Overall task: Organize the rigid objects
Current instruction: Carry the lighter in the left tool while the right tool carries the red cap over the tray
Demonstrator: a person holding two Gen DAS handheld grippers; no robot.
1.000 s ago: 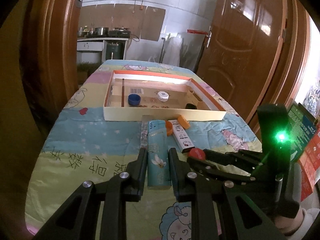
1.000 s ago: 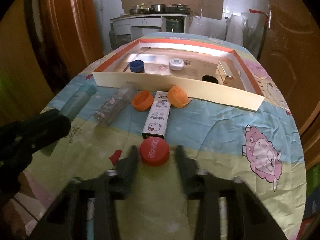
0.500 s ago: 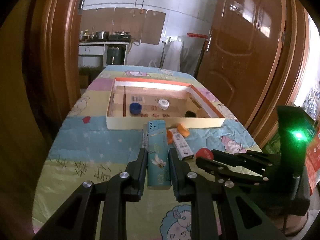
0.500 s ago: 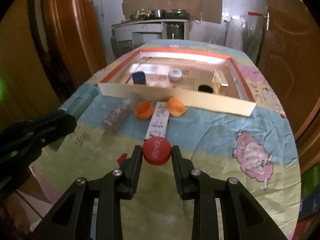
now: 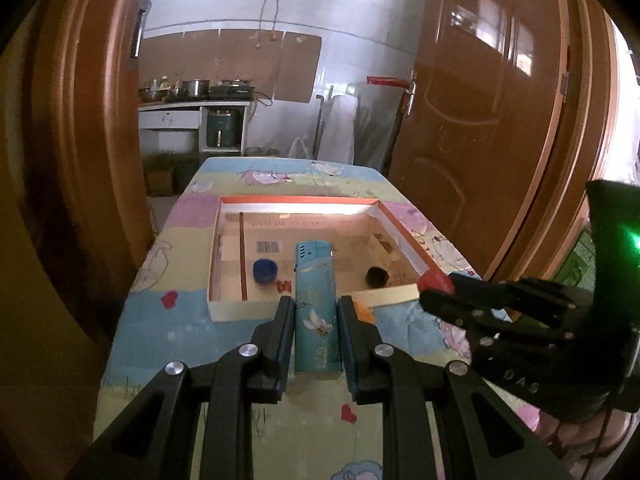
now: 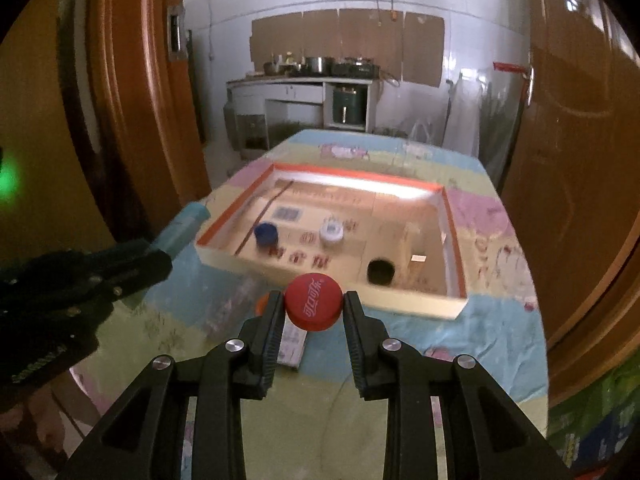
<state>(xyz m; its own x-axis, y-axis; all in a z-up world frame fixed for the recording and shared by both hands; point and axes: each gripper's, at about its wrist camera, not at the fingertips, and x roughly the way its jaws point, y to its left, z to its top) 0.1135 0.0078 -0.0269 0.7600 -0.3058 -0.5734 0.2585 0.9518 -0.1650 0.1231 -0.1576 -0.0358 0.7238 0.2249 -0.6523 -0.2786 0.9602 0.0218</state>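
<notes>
Lifted off the worktop since the earlier frame, your left gripper [image 5: 312,332] clamps the teal lighter [image 5: 316,312], your right gripper [image 6: 314,320] the red bottle cap [image 6: 314,302]. Carry both level over the cardboard tray [image 6: 424,304], clearing its front wall before parting the fingers.

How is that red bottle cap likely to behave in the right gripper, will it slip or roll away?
The red bottle cap looks like small rigid plastic, so probably light and stiff. The right gripper pinches it only across its round rim, so it could pivot or squirt out if the grip loosens. Dropped on edge on the cloth-covered table, it might roll.
</notes>
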